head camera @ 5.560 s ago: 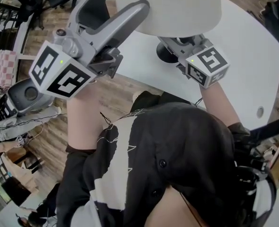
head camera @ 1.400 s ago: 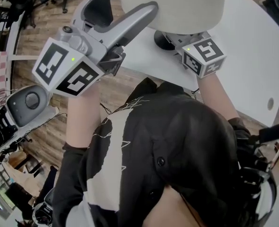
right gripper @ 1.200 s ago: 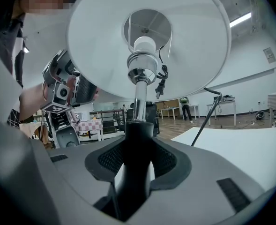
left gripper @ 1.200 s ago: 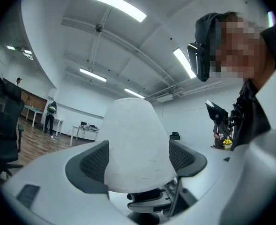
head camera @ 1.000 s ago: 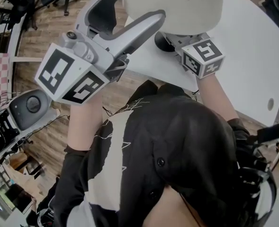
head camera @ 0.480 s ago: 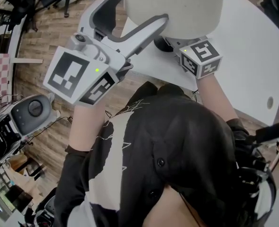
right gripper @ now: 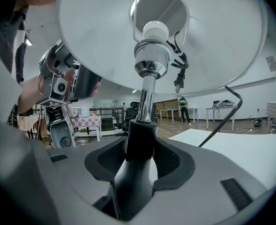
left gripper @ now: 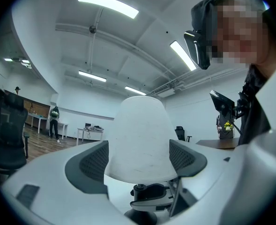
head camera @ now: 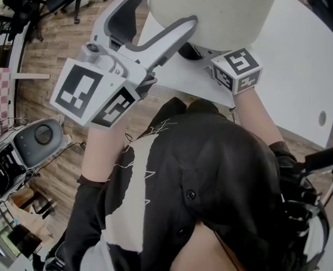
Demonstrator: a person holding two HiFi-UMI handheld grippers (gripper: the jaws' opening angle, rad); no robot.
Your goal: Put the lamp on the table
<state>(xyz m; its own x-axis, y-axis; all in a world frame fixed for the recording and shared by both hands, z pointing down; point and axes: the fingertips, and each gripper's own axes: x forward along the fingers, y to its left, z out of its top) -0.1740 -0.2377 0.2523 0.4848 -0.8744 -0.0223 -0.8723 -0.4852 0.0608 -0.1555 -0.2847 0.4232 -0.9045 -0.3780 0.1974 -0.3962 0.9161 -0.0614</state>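
we are looking steeply down over a person in a dark top (head camera: 223, 174) who is holding a 2-finger gripper in each hand against a white lamp (head camera: 211, 10). the lamp is sitting at the near edge of a white counter (head camera: 293, 61), with wooden floor (head camera: 59, 44) showing to the left. its pale shade (left gripper: 138, 135) is filling the top of the head view. its dark round base (head camera: 187, 51) is peeking out underneath, over the counter. we cannot tell whether the base is resting fully on the surface.

the left gripper (left gripper: 138, 161) is reaching in from the left, its marker cube (head camera: 81, 89) facing the head camera. its fingers (left gripper: 88, 161) are standing wide, 1 on each side of the shade's broad lower part. both dark pads are meeting the shade's sides, so the gripper is clasping the shade.

the right gripper (right gripper: 138, 162) is coming in low under the shade. its fingers (right gripper: 175, 163) are pressing on the lamp's black lower stem (right gripper: 137, 144), 1 pad on each side. they have just been easing a little wider, with the stem between them. above the stem, a chrome rod (right gripper: 148, 95) is rising to the socket (right gripper: 152, 34) inside the shade. a black cord (right gripper: 220, 124) is arcing down toward the counter at the right.
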